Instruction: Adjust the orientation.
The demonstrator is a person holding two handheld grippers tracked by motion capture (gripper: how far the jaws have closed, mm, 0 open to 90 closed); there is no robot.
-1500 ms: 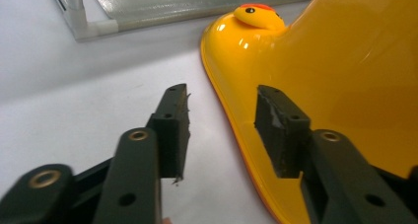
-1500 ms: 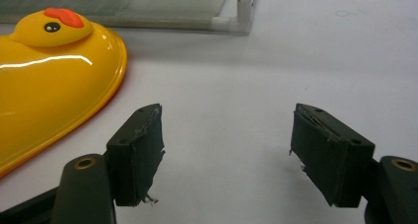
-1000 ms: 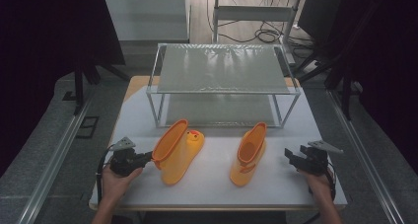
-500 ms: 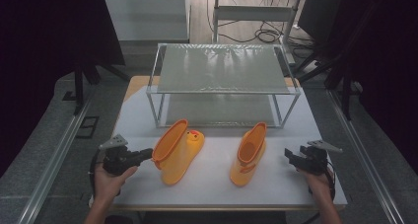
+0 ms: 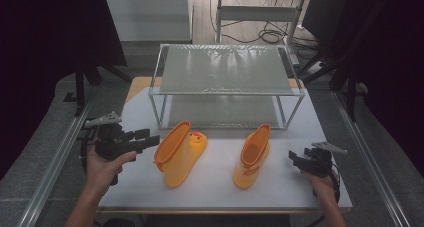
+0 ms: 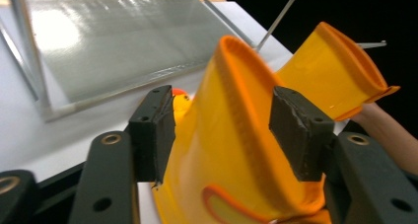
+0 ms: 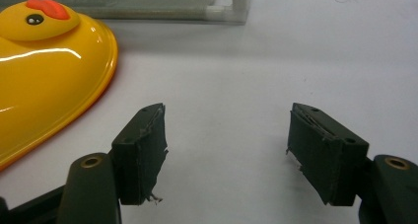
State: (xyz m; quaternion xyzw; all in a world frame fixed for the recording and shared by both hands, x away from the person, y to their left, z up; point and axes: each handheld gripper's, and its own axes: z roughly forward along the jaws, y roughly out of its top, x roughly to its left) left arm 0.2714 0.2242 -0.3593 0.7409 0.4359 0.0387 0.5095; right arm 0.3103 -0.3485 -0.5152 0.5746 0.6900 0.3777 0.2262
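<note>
left gripper (image 5: 150, 138) released, jaws astride left duck boot (image 5: 179, 151) shaft, pads apart from it | right gripper (image 5: 295, 159) released at 3 o'clock of right duck boot (image 5: 252, 154) | right gripper view adds duck face (image 7: 42, 14) | white table (image 5: 220, 179), wire shelf rack (image 5: 227, 69) at 12 o'clock, dark curtains
</note>
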